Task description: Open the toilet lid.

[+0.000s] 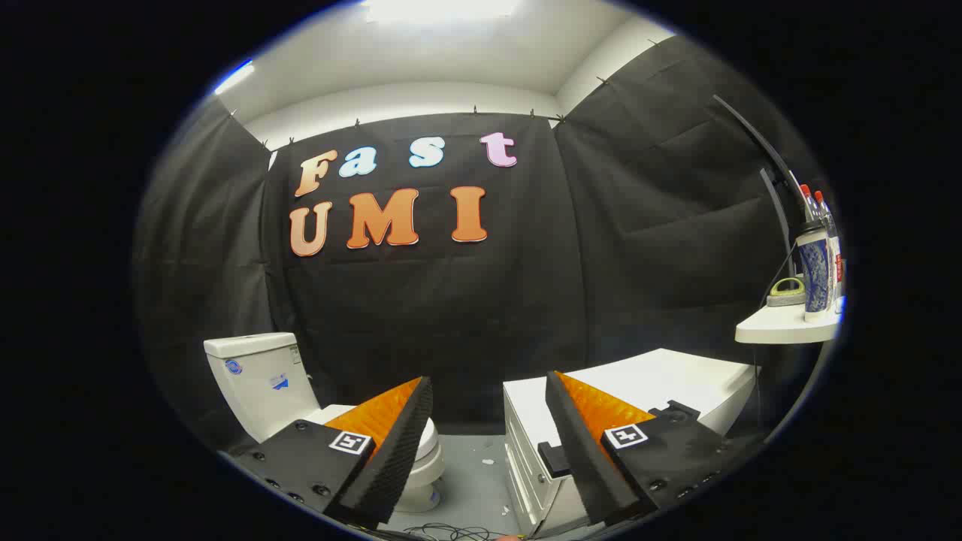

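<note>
Gripper [488,421]: fingers are held wide apart – nothing is gripped between them.
Toilet [270,387]: is seen beyond the left finger, well apart, beside a white cabinet [639,387].
Toilet lid [427,437]: is mostly hidden by the finger; its position cannot be told.
Handling: the lid is judged stiff, light and smooth – it should be taken at the front edge.

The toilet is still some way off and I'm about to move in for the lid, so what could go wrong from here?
1. The gripper is open, with the toilet partly hidden behind one finger, so the lid edge may be hard to judge.
2. The white cabinet stands close beside it; the other finger could clip it.
3. Loose cables on the floor could snag.
</note>
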